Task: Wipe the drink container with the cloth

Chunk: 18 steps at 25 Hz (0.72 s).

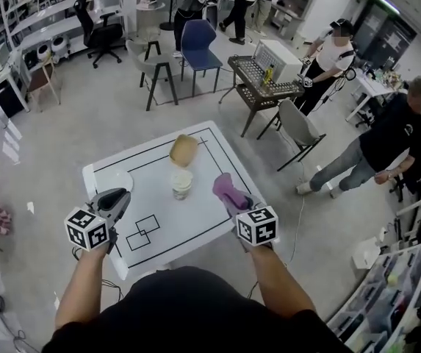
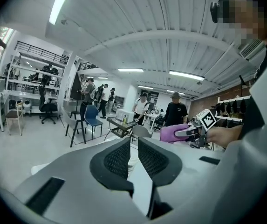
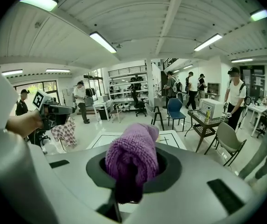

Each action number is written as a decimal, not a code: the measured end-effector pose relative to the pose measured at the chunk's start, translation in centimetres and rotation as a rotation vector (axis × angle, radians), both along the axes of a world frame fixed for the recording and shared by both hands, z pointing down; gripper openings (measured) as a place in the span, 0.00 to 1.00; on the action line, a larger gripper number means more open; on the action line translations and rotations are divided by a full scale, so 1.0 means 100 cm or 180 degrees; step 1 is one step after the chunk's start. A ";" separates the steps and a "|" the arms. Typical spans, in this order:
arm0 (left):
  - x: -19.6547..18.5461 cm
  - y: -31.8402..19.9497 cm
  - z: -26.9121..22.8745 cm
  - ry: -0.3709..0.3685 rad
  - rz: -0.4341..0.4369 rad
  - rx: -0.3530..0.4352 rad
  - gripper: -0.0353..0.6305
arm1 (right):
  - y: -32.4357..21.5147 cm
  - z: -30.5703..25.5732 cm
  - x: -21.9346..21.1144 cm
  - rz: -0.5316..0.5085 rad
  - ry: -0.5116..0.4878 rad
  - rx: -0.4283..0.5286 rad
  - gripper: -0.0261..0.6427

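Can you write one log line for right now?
left hand-held gripper: shut, empty | right hand-held gripper: shut on purple cloth | drink container: upright on table, untouched

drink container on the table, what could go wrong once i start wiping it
The drink container stands free; the left gripper is shut and away from it, so a push from the cloth in the right gripper may tip or slide it. The tan bowl close behind could get knocked.

Black top (image 1: 195, 307), grey left gripper (image 1: 120, 195), marker cube (image 1: 87, 229)
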<state>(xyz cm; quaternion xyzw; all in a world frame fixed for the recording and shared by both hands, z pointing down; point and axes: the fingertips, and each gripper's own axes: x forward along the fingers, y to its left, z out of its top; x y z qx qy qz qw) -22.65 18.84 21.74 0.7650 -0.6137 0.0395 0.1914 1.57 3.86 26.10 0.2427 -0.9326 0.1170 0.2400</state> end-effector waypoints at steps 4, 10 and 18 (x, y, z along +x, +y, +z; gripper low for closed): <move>-0.024 -0.010 0.010 0.0052 0.0139 -0.0013 0.15 | -0.002 0.005 -0.027 0.0097 0.0022 -0.0026 0.17; -0.043 -0.014 0.027 0.0131 0.0358 -0.0037 0.15 | 0.010 0.009 -0.055 0.0185 0.0109 -0.0021 0.17; -0.047 -0.022 0.044 0.0103 0.0591 -0.0109 0.15 | 0.014 0.012 -0.071 0.0229 0.0226 -0.0060 0.17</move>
